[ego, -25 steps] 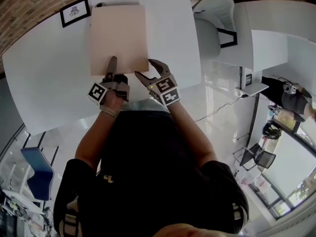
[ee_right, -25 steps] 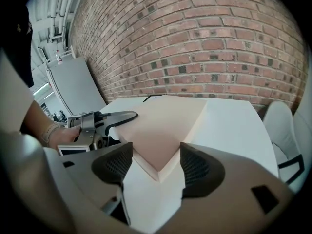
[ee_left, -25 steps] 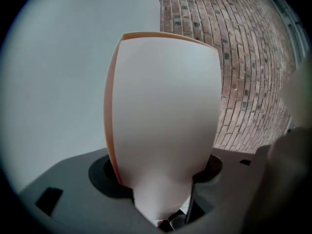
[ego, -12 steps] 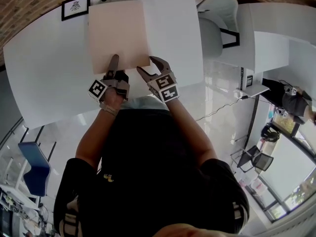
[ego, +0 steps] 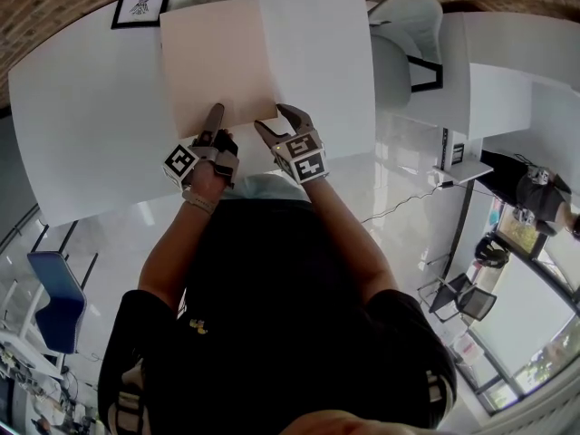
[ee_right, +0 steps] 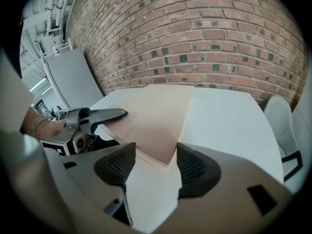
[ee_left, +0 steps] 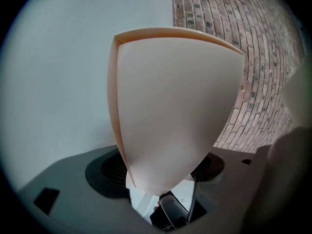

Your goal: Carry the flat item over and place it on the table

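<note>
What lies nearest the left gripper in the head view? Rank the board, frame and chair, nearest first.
1. Board: its near edge sits between the left gripper's opening jaws.
2. Frame: farther ahead, to the left.
3. Chair: farthest, off to the right.

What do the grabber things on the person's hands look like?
Each is grey, with two curved jaws, dark textured pads and a cube of black-and-white square markers. The left gripper is opening, the tan board between its jaws; the right gripper is closing around the board's corner. The person wears a black short-sleeved top and a band on the left wrist.
</note>
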Action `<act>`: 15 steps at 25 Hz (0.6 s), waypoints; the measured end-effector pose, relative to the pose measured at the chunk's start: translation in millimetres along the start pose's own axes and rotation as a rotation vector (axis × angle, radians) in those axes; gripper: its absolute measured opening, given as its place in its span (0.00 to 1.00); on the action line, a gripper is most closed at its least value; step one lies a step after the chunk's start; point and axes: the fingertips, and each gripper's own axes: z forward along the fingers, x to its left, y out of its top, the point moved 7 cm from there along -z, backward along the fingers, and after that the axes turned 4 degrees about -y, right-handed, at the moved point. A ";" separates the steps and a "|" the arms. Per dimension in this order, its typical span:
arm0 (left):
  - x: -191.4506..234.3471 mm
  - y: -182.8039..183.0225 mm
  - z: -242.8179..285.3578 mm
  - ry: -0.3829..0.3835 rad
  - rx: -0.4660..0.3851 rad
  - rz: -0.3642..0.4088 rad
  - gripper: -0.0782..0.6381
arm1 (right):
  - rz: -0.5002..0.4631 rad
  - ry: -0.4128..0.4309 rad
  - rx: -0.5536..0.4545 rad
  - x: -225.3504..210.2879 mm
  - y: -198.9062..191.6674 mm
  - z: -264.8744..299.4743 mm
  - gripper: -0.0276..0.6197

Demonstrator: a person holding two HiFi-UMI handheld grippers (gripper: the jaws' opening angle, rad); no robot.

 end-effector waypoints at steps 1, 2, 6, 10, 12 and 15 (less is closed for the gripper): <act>0.8 -0.4 -0.4 0.005 0.003 -0.004 0.57 | 0.001 -0.003 0.006 -0.3 -0.8 1.1 0.46; 1.7 -0.9 -1.0 0.010 0.006 -0.008 0.57 | 0.002 -0.006 0.011 -0.5 -1.8 2.2 0.46; 7.8 -3.9 -8.0 0.025 0.014 -0.022 0.58 | 0.025 -0.022 0.022 -0.8 -7.9 7.1 0.44; 12.5 -5.1 -18.2 0.045 0.011 -0.036 0.58 | 0.021 -0.020 0.030 3.7 -11.1 10.4 0.43; 13.6 -7.4 -22.4 0.061 0.029 -0.037 0.58 | 0.018 -0.027 0.033 5.5 -12.8 12.3 0.43; 17.3 -15.2 -27.5 0.076 0.070 -0.039 0.58 | 0.022 -0.045 0.033 3.7 -14.6 14.6 0.42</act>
